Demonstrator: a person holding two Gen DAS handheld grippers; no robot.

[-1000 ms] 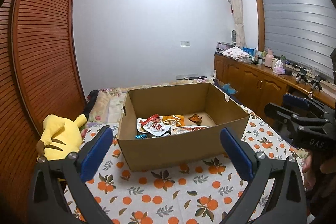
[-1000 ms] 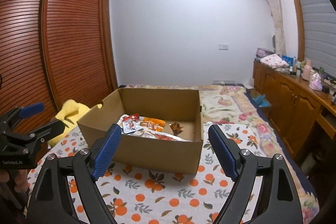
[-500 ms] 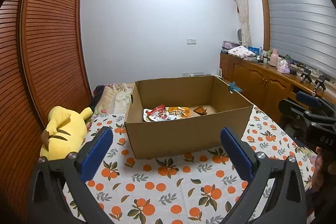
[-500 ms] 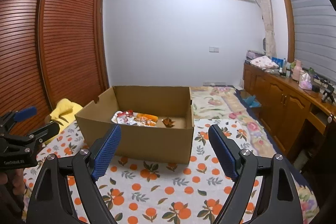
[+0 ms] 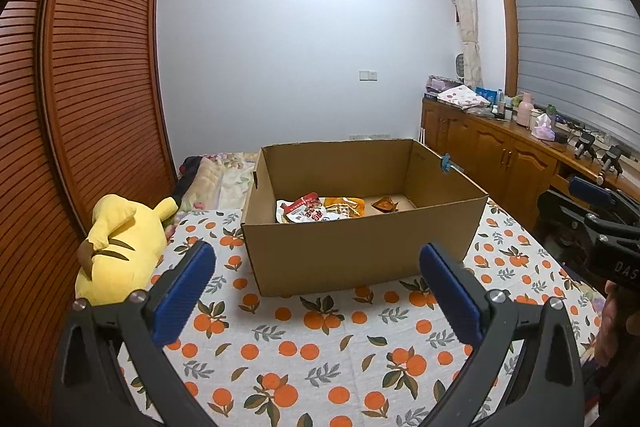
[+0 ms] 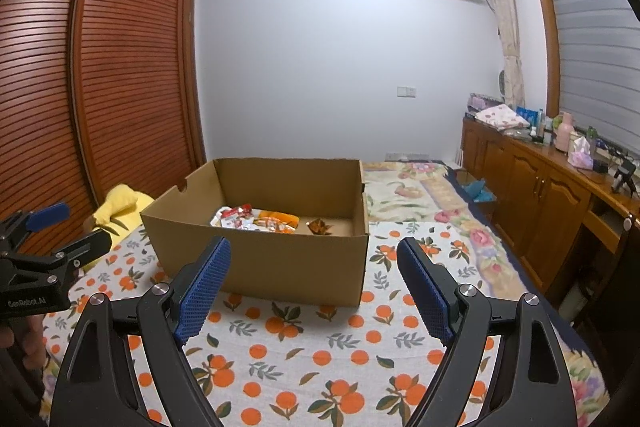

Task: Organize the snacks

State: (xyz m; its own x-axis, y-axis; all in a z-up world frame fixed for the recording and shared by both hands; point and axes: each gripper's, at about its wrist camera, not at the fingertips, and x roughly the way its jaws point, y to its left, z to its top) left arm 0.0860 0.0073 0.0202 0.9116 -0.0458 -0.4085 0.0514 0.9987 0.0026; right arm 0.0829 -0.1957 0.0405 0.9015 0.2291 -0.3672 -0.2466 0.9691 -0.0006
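Note:
An open cardboard box [image 5: 360, 247] [image 6: 280, 263] stands on a bed cover printed with oranges [image 5: 304, 351] [image 6: 304, 355]. Inside lie several snack packets: a red-and-white one [image 5: 304, 211] [image 6: 236, 218], an orange one [image 5: 346, 207] [image 6: 278, 219] and a small brown one [image 5: 385, 203] [image 6: 319, 225]. My left gripper [image 5: 318, 287] hangs open in front of the box, nothing between its blue pads. My right gripper [image 6: 314, 287] is open too, short of the box's near wall. Each gripper also shows at the edge of the other's view: the right gripper [image 5: 600, 211], the left gripper [image 6: 44, 239].
A yellow plush toy [image 5: 120, 243] [image 6: 116, 207] lies left of the box beside the slatted wooden wardrobe [image 5: 80, 107]. A wooden cabinet [image 6: 532, 195] with bottles and cloths runs along the right wall. A floral blanket [image 6: 416, 187] covers the bed behind the box.
Both grippers have drawn back from the box, which now looks smaller and farther off. Their jaws stay as wide as before.

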